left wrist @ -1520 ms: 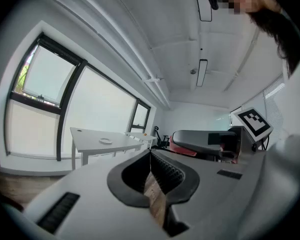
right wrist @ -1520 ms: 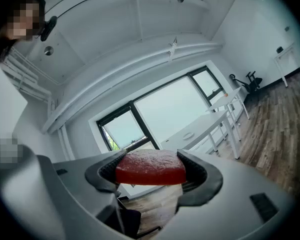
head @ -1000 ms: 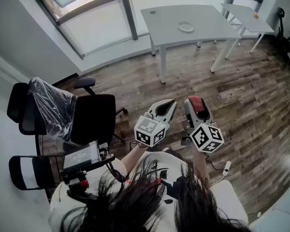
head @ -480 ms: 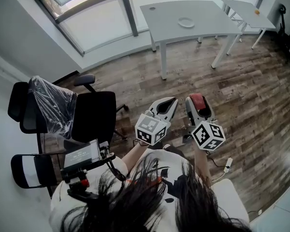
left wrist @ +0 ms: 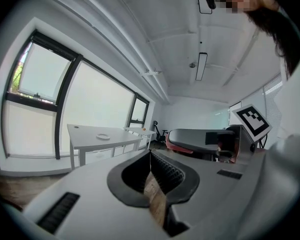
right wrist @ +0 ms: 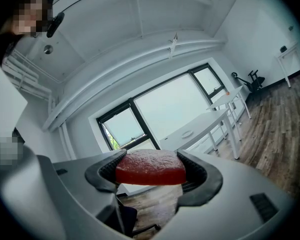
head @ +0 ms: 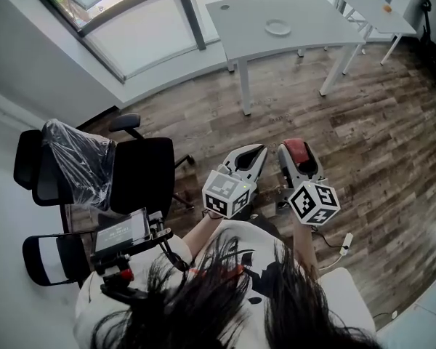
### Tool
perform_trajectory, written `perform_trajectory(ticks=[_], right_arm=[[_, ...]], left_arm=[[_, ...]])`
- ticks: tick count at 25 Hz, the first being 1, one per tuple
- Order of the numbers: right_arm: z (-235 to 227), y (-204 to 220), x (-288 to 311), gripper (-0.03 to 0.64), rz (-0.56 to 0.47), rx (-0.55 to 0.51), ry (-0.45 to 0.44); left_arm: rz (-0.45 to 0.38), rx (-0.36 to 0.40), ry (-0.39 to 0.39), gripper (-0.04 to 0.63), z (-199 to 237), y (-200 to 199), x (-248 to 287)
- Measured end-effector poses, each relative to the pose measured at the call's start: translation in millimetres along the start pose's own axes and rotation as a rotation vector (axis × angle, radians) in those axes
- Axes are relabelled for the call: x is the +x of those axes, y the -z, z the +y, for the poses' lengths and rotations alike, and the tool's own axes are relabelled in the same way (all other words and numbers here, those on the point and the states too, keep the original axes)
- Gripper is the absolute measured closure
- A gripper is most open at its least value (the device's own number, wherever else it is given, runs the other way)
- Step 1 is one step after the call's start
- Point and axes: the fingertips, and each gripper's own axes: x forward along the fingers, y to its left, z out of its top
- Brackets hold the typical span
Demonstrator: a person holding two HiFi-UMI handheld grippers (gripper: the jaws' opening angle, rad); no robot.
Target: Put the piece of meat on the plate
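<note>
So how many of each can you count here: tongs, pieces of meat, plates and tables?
Red slab of meat: 1
Grey hand-held tongs: 2, the left tongs shut and empty, the right tongs clamped on the meat
Small round white plate: 1, on the nearer table
White tables: 2, the nearer table and the farther table
Total: 6
</note>
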Motion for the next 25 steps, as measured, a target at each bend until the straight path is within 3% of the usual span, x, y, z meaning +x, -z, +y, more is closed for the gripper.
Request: perform_trajectory(ticks=[13, 19, 25], right_arm=[[-10.1, -6.3, 9.1, 0.293, -0.001, -0.010, -0.011], [-12.4, -16.5, 26.1, 0.293, -0.016, 0.010, -0.069], [-0.2, -26.4, 26.7, 0.293, -0.027, 0.002, -0.098]], left_arm=[[-0.024, 0.044, -0.009, 0.589, 9.2, -8.3, 13.4], [-0.052, 0.096, -0.014, 0.589, 14.3, -20.1, 26.8], [-0.091, 0.102, -0.026, 0.589, 20.8, -33.2, 25.9]])
